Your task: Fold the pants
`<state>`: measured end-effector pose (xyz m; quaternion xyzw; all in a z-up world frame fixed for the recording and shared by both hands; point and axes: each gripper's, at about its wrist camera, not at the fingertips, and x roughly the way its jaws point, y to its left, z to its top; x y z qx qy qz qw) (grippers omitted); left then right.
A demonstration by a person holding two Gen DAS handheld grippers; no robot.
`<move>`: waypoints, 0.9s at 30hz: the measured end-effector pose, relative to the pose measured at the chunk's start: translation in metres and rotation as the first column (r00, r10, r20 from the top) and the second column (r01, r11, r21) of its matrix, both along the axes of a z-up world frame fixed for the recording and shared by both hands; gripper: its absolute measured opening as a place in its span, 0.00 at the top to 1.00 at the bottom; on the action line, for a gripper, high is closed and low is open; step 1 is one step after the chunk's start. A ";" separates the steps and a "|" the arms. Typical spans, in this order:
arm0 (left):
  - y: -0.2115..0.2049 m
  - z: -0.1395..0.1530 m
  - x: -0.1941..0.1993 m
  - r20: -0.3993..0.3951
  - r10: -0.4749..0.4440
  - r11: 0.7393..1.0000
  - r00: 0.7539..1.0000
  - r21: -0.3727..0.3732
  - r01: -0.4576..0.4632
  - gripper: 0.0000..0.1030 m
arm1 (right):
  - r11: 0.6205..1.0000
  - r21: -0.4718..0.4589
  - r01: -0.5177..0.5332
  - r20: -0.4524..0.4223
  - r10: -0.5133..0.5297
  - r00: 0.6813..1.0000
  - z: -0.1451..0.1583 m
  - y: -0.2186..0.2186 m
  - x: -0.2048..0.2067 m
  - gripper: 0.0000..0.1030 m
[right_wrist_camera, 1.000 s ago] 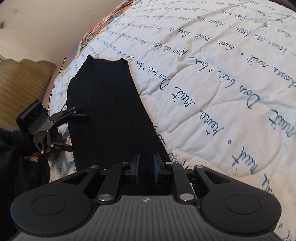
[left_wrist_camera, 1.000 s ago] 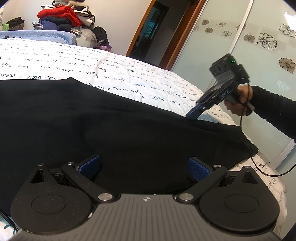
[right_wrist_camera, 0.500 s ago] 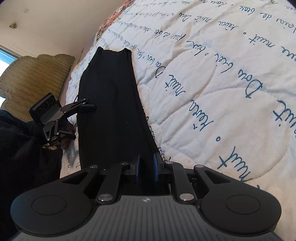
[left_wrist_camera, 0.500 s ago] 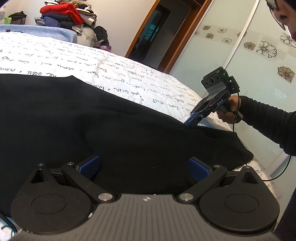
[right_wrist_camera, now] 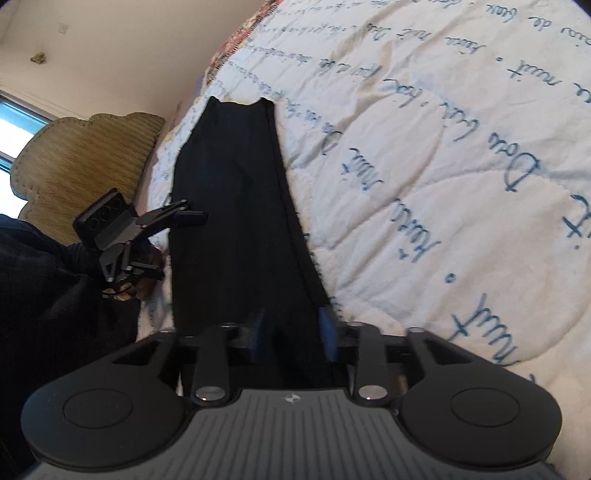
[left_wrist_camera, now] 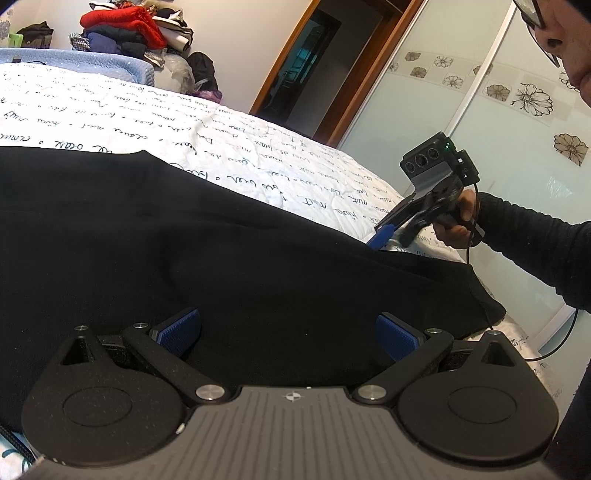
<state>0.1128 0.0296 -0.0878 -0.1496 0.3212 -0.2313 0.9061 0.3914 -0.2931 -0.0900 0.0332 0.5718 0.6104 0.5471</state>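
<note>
Black pants [left_wrist_camera: 221,258] lie flat and lengthwise on the white quilt. In the right wrist view the pants [right_wrist_camera: 236,206] stretch away to the far hems. My left gripper [left_wrist_camera: 288,332] is open, its blue pads spread over the pants near the bed's near edge; it also shows in the right wrist view [right_wrist_camera: 162,240], beside the pants' left edge. My right gripper [right_wrist_camera: 291,338] is open, its pads straddling the pants' near end. In the left wrist view the right gripper [left_wrist_camera: 388,236] touches the far edge of the pants.
The white quilt [right_wrist_camera: 443,166] with blue script covers the bed. A pile of clothes [left_wrist_camera: 125,33] sits beyond the bed, near a doorway [left_wrist_camera: 303,70]. A glass wardrobe door [left_wrist_camera: 498,122] stands to the right. A padded headboard [right_wrist_camera: 81,158] is at the left.
My right gripper has opened from shut on the pants' near end. My left gripper stays open and has shifted slightly along the pants.
</note>
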 end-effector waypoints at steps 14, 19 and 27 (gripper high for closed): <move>0.000 -0.001 -0.001 0.001 0.000 1.000 1.000 0.005 0.000 0.01 | 0.997 -0.007 -0.081 -0.027 0.081 0.996 -0.001 0.035 -0.017 0.57; 0.000 -0.001 -0.001 0.001 0.001 1.000 1.000 0.003 -0.001 0.01 | 0.994 -0.057 -0.088 0.019 0.090 0.996 -0.005 0.040 -0.018 0.96; -0.001 -0.001 -0.002 0.002 0.003 1.000 1.000 0.000 -0.003 0.01 | 0.993 -0.118 -0.013 0.176 0.034 0.984 0.025 0.027 -0.008 0.96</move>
